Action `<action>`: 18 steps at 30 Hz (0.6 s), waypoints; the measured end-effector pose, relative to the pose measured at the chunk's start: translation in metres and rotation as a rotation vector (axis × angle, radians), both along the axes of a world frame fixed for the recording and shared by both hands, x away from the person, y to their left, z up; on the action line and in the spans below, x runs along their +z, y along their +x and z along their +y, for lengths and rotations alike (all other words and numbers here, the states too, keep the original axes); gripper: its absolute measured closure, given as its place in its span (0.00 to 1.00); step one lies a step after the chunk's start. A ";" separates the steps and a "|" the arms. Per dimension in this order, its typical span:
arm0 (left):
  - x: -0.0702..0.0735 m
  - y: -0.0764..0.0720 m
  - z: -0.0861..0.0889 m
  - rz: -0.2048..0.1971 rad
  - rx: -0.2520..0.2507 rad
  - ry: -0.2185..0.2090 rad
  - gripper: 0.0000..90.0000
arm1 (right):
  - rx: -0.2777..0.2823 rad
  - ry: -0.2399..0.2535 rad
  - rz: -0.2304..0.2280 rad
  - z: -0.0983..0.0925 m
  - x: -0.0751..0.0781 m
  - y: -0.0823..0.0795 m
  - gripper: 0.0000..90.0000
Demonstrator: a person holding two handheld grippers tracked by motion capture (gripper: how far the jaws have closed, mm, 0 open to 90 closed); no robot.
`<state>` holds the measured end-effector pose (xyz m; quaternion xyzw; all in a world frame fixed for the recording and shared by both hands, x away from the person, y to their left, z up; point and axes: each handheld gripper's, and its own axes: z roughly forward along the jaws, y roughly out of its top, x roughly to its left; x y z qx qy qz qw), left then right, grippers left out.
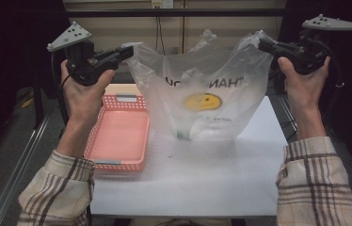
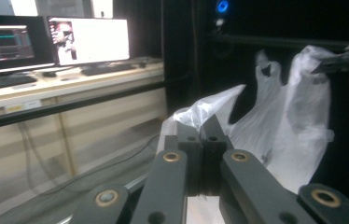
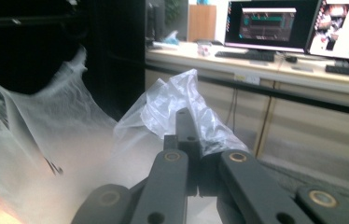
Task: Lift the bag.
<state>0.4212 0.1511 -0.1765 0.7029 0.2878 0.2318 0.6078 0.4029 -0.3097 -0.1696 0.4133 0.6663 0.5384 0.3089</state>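
Plaid sleeves [image 1: 56, 188] below, both tools, left [image 1: 128, 51] and right [image 1: 262, 44], clamp the plastic bag's [image 1: 202, 99] handles.

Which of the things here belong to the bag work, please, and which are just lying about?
In use:
- plastic bag
- left tongs, shut on the bag
- right tongs, shut on the bag

Lying about:
- pink basket
- monitors on the far desk

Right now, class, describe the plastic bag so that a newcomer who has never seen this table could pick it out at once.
Start at the white table; a pink basket lies on its left side. Just right of the basket hangs the plastic bag, stretched between the left gripper and the right gripper, each shut on a top corner. It alone is translucent, with a yellow smiley face and mirrored lettering.
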 end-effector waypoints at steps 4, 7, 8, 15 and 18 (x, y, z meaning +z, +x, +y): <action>-0.016 0.012 0.000 0.039 0.017 0.012 1.00 | -0.018 -0.005 0.041 -0.006 -0.020 0.007 1.00; -0.025 0.019 0.000 0.045 0.042 0.044 1.00 | -0.035 -0.013 0.068 -0.010 -0.033 0.014 1.00; -0.027 0.022 0.000 0.043 0.048 0.052 1.00 | -0.041 -0.014 0.078 -0.012 -0.036 0.016 1.00; -0.047 0.033 0.002 0.089 0.076 0.037 1.00 | -0.136 -0.069 0.106 -0.020 -0.059 0.027 1.00; -0.053 0.035 0.006 0.099 0.082 0.035 1.00 | -0.162 -0.039 0.119 -0.031 -0.067 0.029 1.00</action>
